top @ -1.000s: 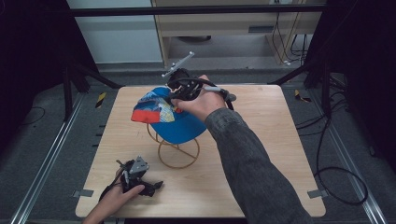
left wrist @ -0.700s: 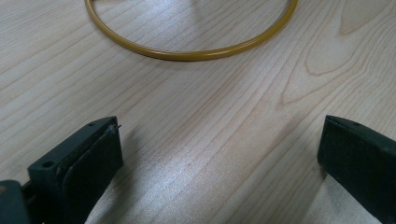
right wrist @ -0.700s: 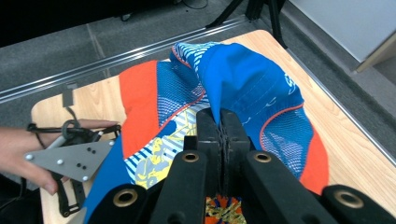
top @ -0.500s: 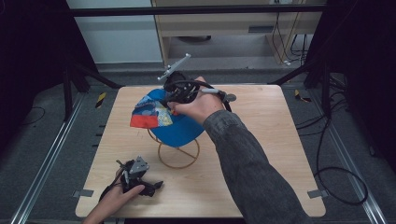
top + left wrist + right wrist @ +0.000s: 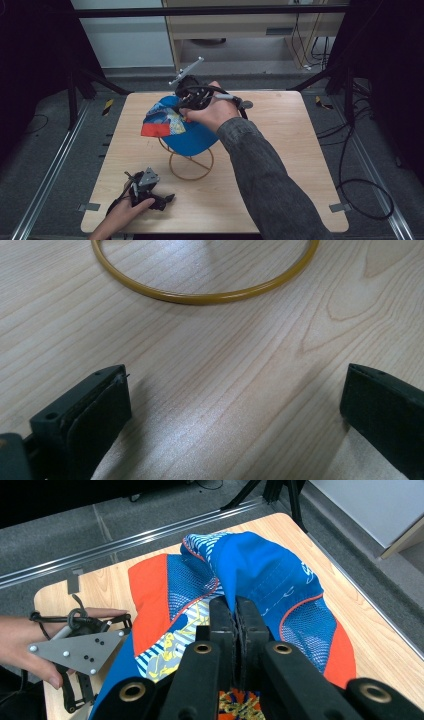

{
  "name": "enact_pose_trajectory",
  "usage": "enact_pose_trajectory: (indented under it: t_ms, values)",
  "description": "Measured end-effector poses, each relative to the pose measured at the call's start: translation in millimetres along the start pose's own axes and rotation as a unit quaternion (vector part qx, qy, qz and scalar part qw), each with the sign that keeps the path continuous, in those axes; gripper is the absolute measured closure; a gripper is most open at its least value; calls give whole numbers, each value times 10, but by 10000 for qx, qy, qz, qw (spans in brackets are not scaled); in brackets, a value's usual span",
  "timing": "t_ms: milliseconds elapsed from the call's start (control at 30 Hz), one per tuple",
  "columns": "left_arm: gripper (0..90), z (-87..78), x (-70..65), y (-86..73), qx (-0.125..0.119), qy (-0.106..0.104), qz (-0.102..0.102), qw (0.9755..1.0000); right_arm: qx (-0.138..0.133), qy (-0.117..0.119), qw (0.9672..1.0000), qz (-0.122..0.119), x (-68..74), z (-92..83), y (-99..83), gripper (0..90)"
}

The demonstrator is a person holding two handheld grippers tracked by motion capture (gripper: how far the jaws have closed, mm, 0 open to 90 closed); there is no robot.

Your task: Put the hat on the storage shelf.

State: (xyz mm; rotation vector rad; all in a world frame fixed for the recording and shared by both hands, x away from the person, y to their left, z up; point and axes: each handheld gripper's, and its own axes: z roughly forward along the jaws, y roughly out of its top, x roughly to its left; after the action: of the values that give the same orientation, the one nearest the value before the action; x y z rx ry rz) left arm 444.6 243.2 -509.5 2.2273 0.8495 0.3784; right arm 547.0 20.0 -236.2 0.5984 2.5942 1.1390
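Right gripper view: right tongs (image 5: 235, 612) pinch the blue, orange-trimmed patterned cap (image 5: 270, 575); left tongs (image 5: 235, 400) spread wide.

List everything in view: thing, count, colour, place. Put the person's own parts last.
cap: one, blue with orange and patterned panels, on the wire stand mid-table, fabric pinched by the right claw.
wire stand: one, yellow-gold, ring base on the table under the cap.
table: one, light wood.
right claw: one, black, shut on the cap.
left claw: one, black, jaws wide apart, resting near the table's front left edge.
sleeve: one, grey, on the right arm.
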Motion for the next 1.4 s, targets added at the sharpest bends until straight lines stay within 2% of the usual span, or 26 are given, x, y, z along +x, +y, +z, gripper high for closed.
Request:
enact_pose_trajectory:
  t_ms: [167, 433, 700, 967, 1167, 1400]
  values:
    - [0, 0, 1, 0, 2, -2, 2, 10000, 1, 14, 10000, 13, -6, -6, -3, 857]
    - [0, 0, 0, 0, 2, 0, 2, 10000, -32, -37, 10000, 58, 16, -61, -22, 730]
    - [0, 0, 1, 0, 3, -3, 4, 10000, -90, -86, 9998, 122, -3, -107, -58, 666]
    - [0, 0, 0, 0, 5, -1, -5, 10000, -156, -100, 9997, 187, -3, -175, -121, 653]
    - [0, 0, 0, 0, 2, -3, -5, 10000, -253, -126, 9993, 253, -29, -297, -200, 653]
    - [0, -1, 1, 1, 10, -7, 2, 10000, -339, -226, 9984, 395, -118, -430, -345, 653]
